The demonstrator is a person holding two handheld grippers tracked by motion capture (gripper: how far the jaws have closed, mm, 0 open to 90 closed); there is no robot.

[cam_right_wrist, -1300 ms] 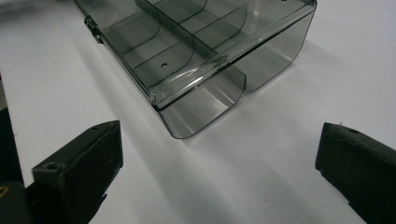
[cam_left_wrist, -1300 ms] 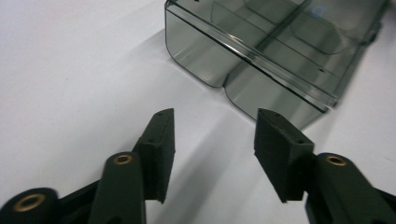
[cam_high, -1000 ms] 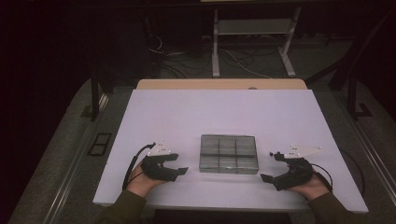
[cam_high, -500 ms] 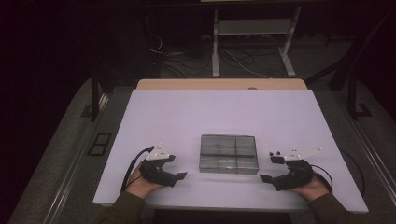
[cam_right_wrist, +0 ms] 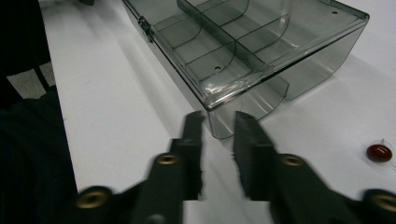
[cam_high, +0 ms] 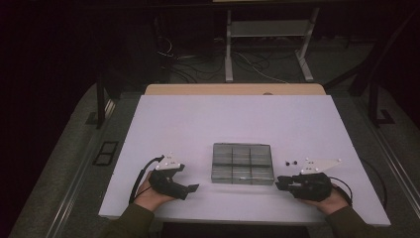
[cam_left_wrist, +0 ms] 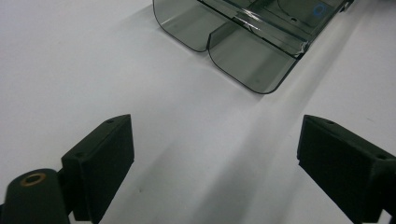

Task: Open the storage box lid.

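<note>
A matte white worktop [cam_high: 237,119] sits in a dark room, with a pale wooden edge behind it and cables and a metal stand [cam_high: 270,44] on the floor. A smoky, clear plastic compartment box [cam_high: 242,163] with rounded dividers lies near the front edge, between the grippers; no writing is readable. The left gripper [cam_high: 190,188] has just been opening and stands wide, empty. The right gripper [cam_high: 280,182] has just been closing, narrow, gripping nothing, just short of the box's corner. A small red bead [cam_right_wrist: 378,152] lies beside it.
</note>
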